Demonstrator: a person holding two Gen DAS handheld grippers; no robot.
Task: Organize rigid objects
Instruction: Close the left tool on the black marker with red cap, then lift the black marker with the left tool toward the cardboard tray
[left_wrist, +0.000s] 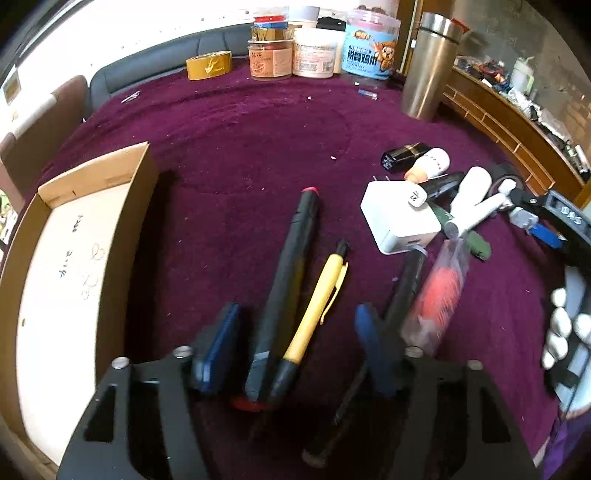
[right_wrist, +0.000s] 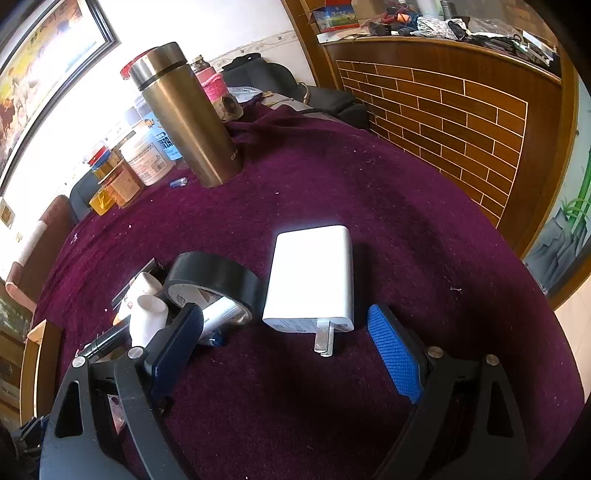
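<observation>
Left wrist view first: we see our left tool (left_wrist: 291, 343) with its blue pads parted and touching nothing, a black pen with a red tip (left_wrist: 291, 273) and a yellow pen (left_wrist: 317, 306) lying side by side on the cloth between them. Just outside the right pad lie a dark pen (left_wrist: 406, 284) and an orange item in a clear sleeve (left_wrist: 439, 295). Further out sits a heap of small things: a white charger (left_wrist: 395, 221), white tubes (left_wrist: 469, 199) and a small black box (left_wrist: 402, 157). To the left stands an open cardboard box (left_wrist: 110, 206), its white floor bare apart from scribbles. At the far edge of the purple-covered desk (left_wrist: 240, 147) we make out a yellow tape roll (left_wrist: 208, 64), several jars (left_wrist: 314, 51) and a steel flask (left_wrist: 430, 66). In the right wrist view, our right tool (right_wrist: 291, 354) gapes wide and holds nothing; a second white charger (right_wrist: 314, 273) lies just ahead between its fingers, prongs toward us, untouched. Beside the left finger rests a black tape roll (right_wrist: 214, 273) against the heap.
</observation>
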